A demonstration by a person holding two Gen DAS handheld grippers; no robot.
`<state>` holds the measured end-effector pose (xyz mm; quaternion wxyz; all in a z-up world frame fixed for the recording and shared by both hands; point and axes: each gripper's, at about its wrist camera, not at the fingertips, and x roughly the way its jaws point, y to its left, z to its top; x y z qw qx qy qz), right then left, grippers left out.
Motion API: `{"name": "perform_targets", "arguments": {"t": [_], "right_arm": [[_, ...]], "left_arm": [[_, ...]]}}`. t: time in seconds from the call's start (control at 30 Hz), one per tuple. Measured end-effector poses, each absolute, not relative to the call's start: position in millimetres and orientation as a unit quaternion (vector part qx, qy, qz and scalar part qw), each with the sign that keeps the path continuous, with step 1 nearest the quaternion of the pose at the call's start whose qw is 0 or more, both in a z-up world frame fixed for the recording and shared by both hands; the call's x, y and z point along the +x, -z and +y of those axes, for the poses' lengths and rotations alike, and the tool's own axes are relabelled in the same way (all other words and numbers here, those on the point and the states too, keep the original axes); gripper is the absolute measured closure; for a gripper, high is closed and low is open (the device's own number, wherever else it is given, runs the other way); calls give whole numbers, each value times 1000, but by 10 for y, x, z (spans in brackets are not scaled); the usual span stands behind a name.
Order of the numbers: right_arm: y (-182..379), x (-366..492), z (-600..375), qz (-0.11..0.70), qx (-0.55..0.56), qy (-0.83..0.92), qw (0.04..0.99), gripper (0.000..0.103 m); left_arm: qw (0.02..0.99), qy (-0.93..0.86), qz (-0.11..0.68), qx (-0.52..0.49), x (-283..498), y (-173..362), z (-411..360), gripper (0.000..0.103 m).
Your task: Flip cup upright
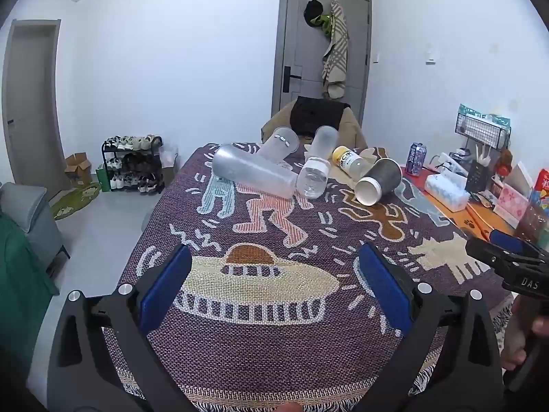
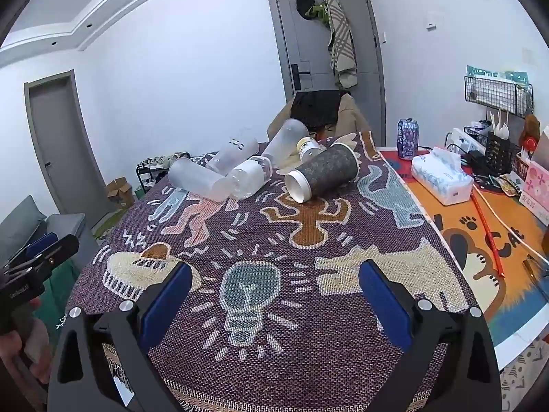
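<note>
Dark paper cup (image 2: 322, 175) lay on its side just right of the clear bottle (image 2: 247, 178), well beyond both empty, wide-spread grippers, left (image 1: 274, 286) and right (image 2: 274, 300).

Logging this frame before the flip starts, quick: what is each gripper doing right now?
Left gripper: open, holding nothing, above the woven cloth.
Right gripper: open, holding nothing, short of the tipped dark cup.

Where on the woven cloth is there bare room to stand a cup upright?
The near half of the woven cloth is free, from the gripper fingers out to the dark paper cup. The far end is crowded: frosted cups and a clear bottle lie touching.
</note>
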<state>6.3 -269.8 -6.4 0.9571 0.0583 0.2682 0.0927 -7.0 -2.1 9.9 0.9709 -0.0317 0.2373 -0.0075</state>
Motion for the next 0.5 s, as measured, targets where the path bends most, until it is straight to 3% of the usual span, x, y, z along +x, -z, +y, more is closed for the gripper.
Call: {"name": "perform_targets", "arguments": {"t": [0.5], "right_arm": [[-32,-13,-2665,261,52,-89,960,7]], "left_arm": [[973,21,226,-38,-113,-156,-40,6]]}}
